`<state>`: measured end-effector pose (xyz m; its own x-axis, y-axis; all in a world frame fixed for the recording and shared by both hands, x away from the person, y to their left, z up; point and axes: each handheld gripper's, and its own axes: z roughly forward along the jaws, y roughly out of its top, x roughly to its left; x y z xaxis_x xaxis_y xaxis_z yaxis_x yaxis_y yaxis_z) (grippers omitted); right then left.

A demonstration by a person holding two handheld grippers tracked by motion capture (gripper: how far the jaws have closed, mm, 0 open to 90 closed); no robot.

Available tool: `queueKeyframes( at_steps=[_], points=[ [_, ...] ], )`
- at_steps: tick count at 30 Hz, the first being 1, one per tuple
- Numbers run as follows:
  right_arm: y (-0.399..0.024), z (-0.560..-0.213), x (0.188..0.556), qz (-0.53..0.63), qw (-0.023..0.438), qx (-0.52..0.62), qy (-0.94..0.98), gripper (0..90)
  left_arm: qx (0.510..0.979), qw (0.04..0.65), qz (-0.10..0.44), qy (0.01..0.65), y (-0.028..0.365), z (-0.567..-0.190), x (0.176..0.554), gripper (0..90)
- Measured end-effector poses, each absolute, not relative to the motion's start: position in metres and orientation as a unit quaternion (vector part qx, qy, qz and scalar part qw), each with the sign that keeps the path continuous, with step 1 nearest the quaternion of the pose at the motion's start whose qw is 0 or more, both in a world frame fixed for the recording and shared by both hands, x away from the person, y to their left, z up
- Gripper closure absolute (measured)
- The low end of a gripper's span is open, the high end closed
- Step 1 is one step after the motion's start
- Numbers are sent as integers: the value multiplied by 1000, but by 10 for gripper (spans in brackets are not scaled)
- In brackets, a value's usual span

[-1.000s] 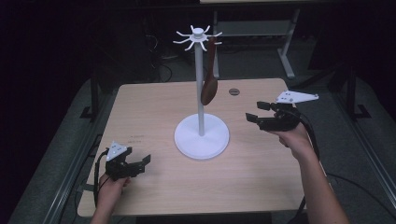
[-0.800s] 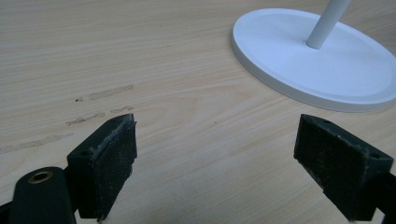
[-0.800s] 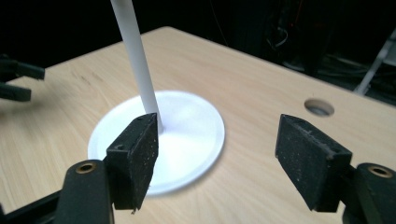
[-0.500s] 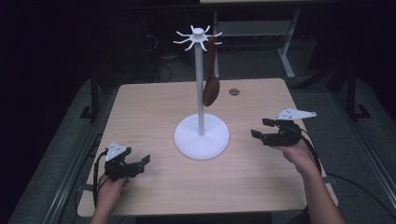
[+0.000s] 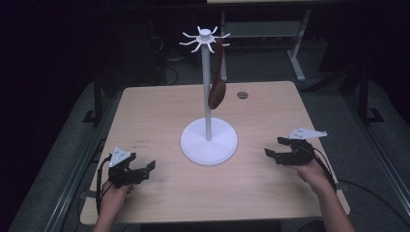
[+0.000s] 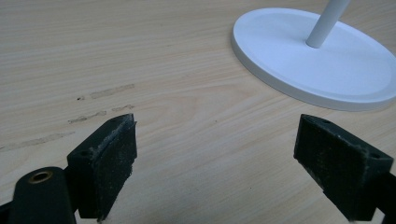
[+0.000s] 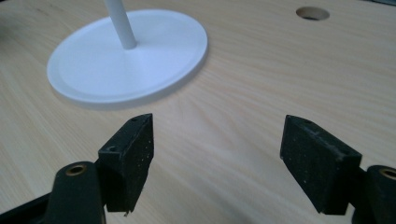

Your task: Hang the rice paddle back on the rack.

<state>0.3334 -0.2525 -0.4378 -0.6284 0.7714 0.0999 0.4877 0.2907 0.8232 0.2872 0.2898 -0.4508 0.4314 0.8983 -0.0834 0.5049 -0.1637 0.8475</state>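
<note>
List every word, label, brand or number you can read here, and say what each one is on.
None can be read. The table carries only faint smudges, not letters; the white stand, the brown spoon hanging from it and both claws bear no print.

Black tools (image 5: 279, 149), seemingly foam-padded jaws
</note>
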Motion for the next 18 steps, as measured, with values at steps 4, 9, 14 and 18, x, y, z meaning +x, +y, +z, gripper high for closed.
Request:
queueKeyframes(
  at_steps=[4,9,14,18],
  points=[
    [-258,-448,327,438,161,404,787,227,727,433,229,481,289,-451,287,126],
    [-262,-458,323,424,157,418,788,226,730,432,228,478,288,-452,288,126],
    [-262,-461,323,419,155,418,791,220,732,432,228,475,288,-452,288,126],
    [-262,-462,323,420,155,417,791,215,734,431,226,475,287,-452,289,126]
  ],
)
